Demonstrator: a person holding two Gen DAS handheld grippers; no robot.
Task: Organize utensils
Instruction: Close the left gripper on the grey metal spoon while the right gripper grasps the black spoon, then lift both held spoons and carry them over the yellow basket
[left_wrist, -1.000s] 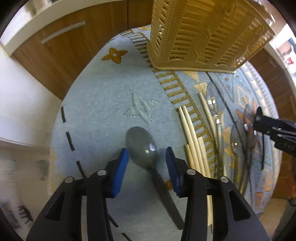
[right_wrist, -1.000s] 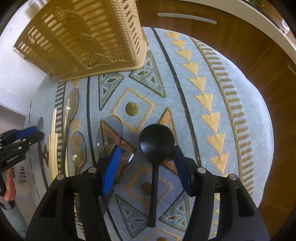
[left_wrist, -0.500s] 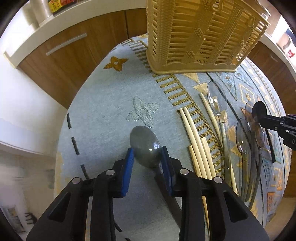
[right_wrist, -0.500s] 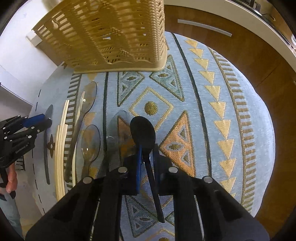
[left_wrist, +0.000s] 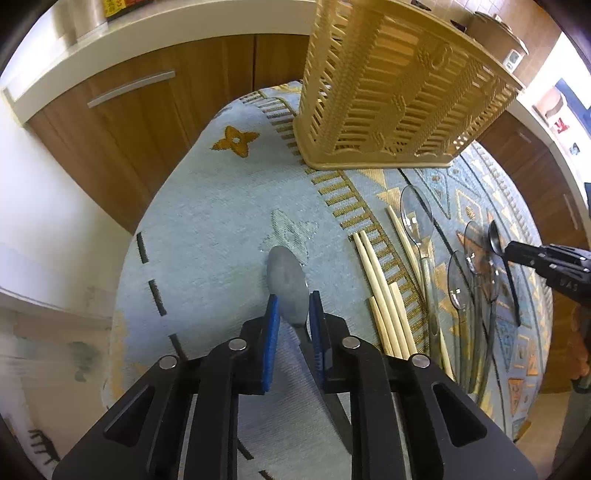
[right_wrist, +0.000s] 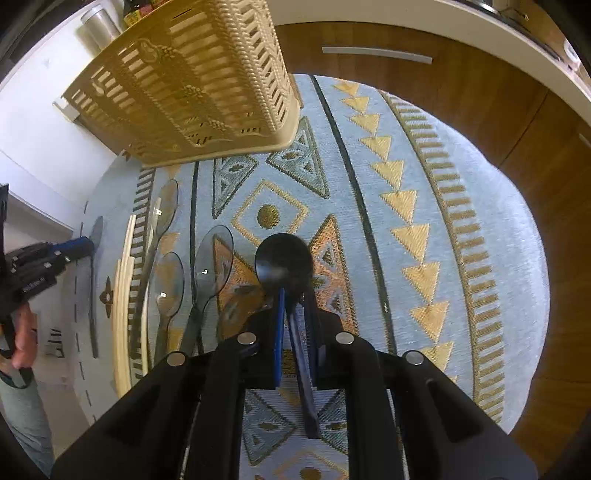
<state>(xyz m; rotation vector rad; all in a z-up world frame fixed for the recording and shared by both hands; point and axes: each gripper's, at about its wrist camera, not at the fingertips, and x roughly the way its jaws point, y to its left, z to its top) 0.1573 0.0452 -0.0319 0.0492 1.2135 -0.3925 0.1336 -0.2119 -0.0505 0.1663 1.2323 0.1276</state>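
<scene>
Seen along the left gripper (left_wrist: 291, 299), just finished closing, blue pads now pressed against the narrow base of the bowl of a grey spoon (left_wrist: 286, 273), handle running back under the fingers. Cannot tell whether lifted or resting on the pale blue patterned cloth (left_wrist: 207, 229) beneath. Pointing steeply downward. Over on the right gripper (right_wrist: 295, 295), eased a touch wider just now, yet pinching a black spoon (right_wrist: 282, 262) at the neck, round bowl poking out past the fingertips, handle trailing back between the fingers. Just right of the grey spoon, a loose bundle of pale wooden chopsticks (left_wrist: 380, 288) lying lengthwise on the cloth. Beyond those, several clear plastic spoons (left_wrist: 415, 214) side by side, some overlapping, the nearest just beside the black spoon's bowl. Farther out, standing upright at the far edge of the cloth, a beige slotted plastic basket (left_wrist: 399, 92), well apart from both held spoons. Behind that, brown wooden cabinet doors (left_wrist: 155, 122) with metal bar handles under a white countertop. At the left edge of the right wrist view, a person's hand (right_wrist: 22, 332) wrapped round the left gripper's grip.
</scene>
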